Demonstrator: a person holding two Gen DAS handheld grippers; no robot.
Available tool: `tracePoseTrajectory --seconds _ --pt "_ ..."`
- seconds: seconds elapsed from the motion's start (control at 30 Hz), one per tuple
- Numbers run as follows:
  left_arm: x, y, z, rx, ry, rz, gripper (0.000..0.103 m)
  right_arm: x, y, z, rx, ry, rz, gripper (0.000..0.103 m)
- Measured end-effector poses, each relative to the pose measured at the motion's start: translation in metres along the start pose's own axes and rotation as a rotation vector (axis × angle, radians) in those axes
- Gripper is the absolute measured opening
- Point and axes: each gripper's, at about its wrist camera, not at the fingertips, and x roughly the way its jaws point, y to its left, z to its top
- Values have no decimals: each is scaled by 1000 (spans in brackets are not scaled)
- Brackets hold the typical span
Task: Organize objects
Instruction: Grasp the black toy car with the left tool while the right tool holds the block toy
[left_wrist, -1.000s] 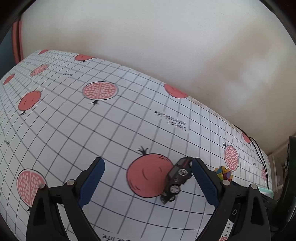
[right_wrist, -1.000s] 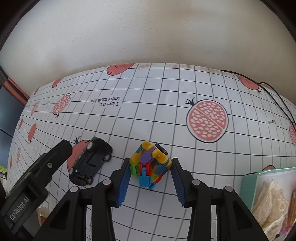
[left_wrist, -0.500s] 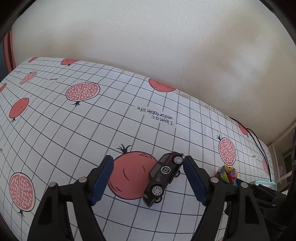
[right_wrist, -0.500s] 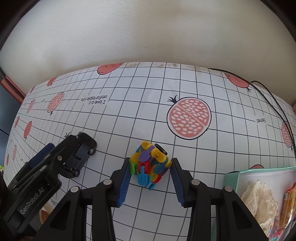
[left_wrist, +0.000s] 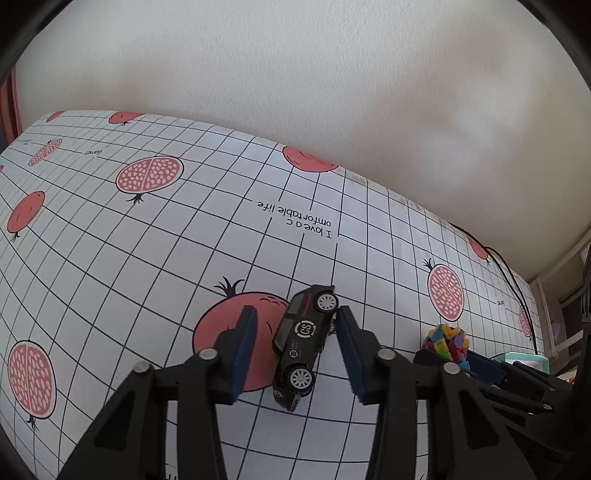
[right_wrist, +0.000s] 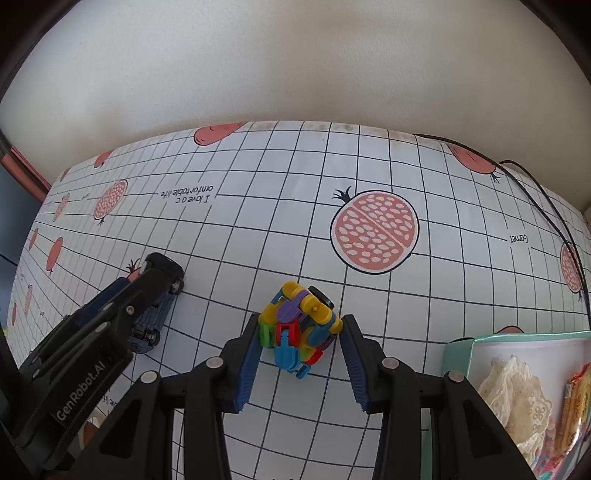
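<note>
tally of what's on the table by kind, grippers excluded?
Toy cars: 1, black toy car
Block toys: 1, multicoloured block toy
Boxes: 1, teal box with lace and packets inside, partly cut off
Cables: 1, black cable
Total: 4

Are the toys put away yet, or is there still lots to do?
Not yet. The teal box already holds lace and packets. The left hand-held gripper straddles the black toy car, the right hand-held gripper the colourful block toy; both look open. Both toys sit on the tablecloth, not boxed.
</note>
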Motion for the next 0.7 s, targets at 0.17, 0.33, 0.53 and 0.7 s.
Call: tracePoseTrajectory --seconds 0.17,0.33,0.53,0.7 --pt "1 4 0 -17 19 -14 30 -1 1 -1 -4 8 -9 45" --pt "-2 6 1 -31 29 -25 28 -2 2 -3 -6 13 -16 45" --pt "-10 9 4 -50 41 -26 28 -8 1 -7 -3 15 -20 44" --pt "-24 6 7 -55 34 -31 28 -19 -2 -16 0 10 -21 44"
